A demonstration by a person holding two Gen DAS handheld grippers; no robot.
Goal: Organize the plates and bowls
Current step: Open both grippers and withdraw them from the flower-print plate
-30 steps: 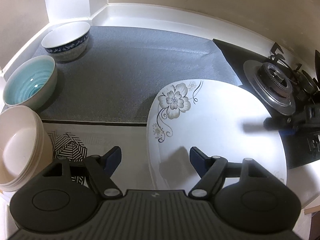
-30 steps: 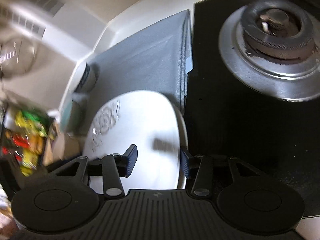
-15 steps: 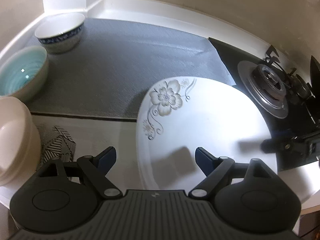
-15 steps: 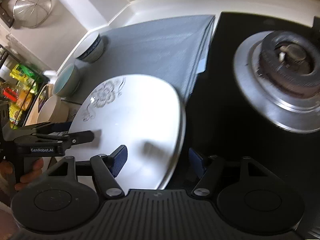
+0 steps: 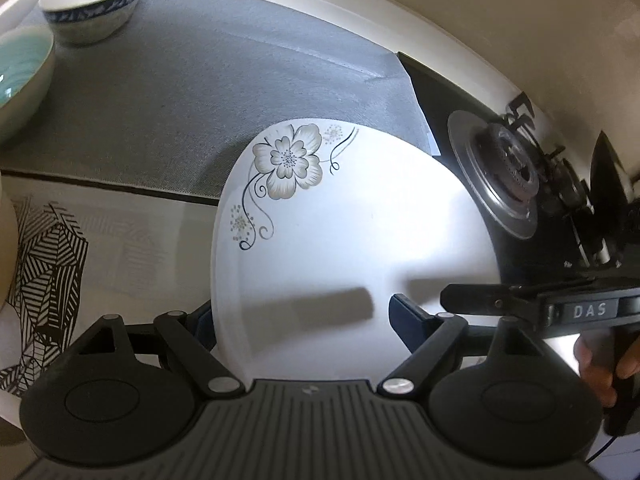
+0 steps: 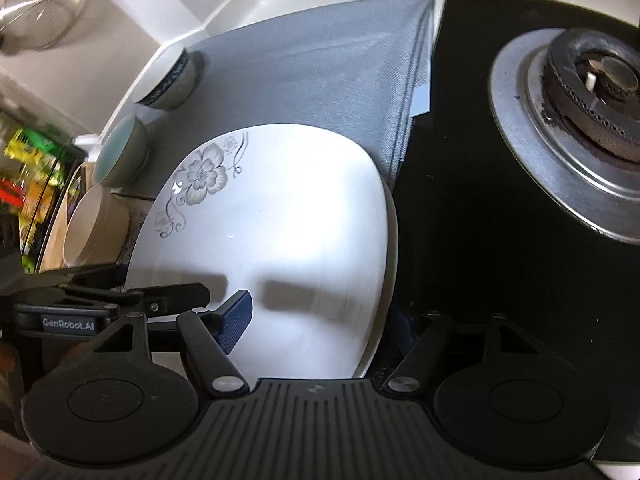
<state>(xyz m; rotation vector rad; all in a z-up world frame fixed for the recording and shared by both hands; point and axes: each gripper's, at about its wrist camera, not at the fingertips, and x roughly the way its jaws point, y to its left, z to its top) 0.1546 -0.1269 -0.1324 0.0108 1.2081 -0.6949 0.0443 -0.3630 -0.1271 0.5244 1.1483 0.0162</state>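
Note:
A white square-ish plate (image 5: 360, 232) with a grey flower print lies across the grey mat's (image 5: 200, 80) corner and the hob's edge. My left gripper (image 5: 302, 314) is open and straddles the plate's left rim: one finger is hidden under the rim, the other finger (image 5: 404, 316) is over the plate. My right gripper (image 6: 322, 312) straddles the plate's (image 6: 288, 220) right rim. Its jaws are opening, and the pads are off the plate. A blue-patterned bowl (image 5: 92, 4), a teal bowl (image 5: 20, 76) and stacked cream bowls (image 6: 96, 228) stand at the far left.
A black glass hob (image 6: 460, 200) with a steel burner (image 6: 580, 120) lies right of the plate. A black-and-white patterned mat (image 5: 52, 260) sits at the counter's front left. A person's hand (image 5: 600, 360) holds the right gripper. A wire strainer (image 6: 36, 12) hangs on the wall.
Both grippers have closed in on the plate, and each now has a rim between its fingers. The right gripper's jaws have spread wider. The plate has stayed put.

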